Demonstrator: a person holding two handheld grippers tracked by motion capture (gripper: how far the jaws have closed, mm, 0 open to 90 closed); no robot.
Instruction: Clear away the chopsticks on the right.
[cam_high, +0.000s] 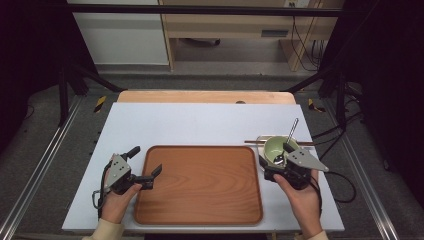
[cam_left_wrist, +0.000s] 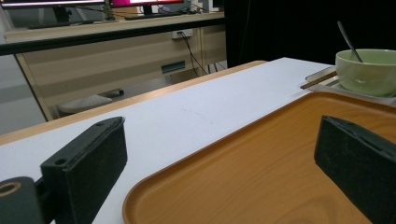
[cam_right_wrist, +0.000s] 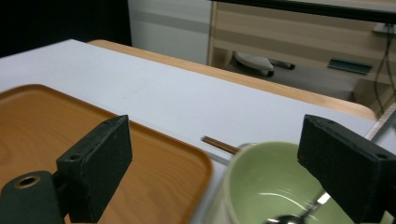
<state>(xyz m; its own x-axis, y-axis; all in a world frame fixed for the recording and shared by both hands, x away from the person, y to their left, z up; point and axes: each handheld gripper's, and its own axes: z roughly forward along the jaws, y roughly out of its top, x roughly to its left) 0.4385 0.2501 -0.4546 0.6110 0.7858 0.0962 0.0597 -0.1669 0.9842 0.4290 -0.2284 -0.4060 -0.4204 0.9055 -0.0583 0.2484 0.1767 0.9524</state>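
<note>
Green bowl (cam_high: 276, 148) sits on a small clear dish (cam_high: 260, 140) right of the tray (cam_high: 200, 185), spoon (cam_high: 286, 145) inside, chopsticks (cam_high: 260, 142) lying behind it across the dish. Right gripper (cam_high: 272, 161) hovers at the bowl's near rim, jaws spread, nothing held. Left gripper (cam_high: 147, 167) is released too, jaws wide over the tray's left edge, empty.

Likely step: grab the bowl for the tray. To do it well: close one jaw inside the rim and one outside, clear of the spoon handle, then lift level so the spoon doesn't tip out. Left could steady the tray edge.

Count: one tray, one bowl, one spoon, one dish, chopsticks look like one pair, two grippers.
</note>
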